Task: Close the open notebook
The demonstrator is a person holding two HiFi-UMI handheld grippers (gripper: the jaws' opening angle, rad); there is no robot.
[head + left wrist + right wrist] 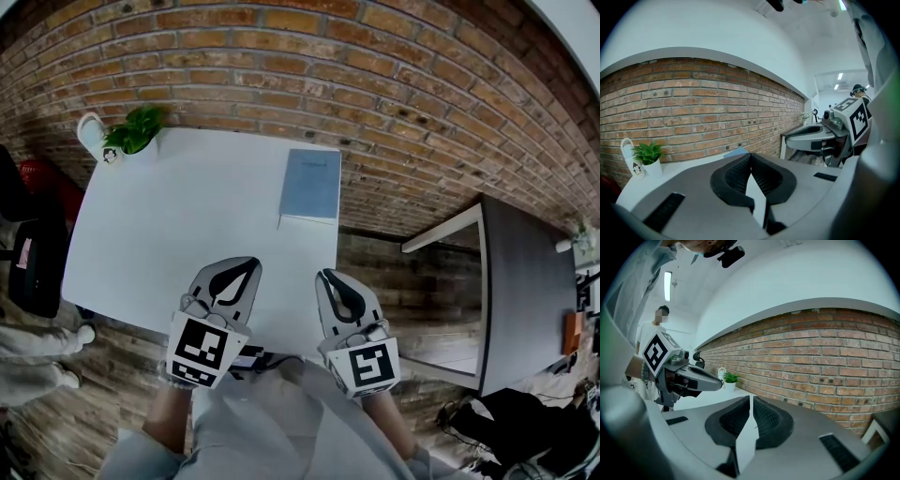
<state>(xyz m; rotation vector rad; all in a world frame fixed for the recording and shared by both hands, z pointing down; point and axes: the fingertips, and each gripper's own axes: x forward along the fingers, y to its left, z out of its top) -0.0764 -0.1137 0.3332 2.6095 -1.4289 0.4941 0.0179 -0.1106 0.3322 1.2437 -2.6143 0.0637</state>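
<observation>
A blue notebook [310, 184] lies flat with its cover up at the far right of the white table [169, 225]. In the left gripper view only a blue corner of the notebook [737, 151] peeks over the jaws. My left gripper [246, 266] hovers over the table's near edge, shut with nothing between its jaws. Beside it, my right gripper [327, 276] is also shut and holds nothing. Both point toward the brick wall, well short of the notebook. The left gripper [750, 157] and right gripper [751, 400] each show pads pressed together.
A potted plant [136, 129] and a white mug [91, 131] stand at the table's far left corner. A dark table [525, 281] stands to the right across a gap. A black chair [28, 253] and a person's feet [42, 361] are at the left.
</observation>
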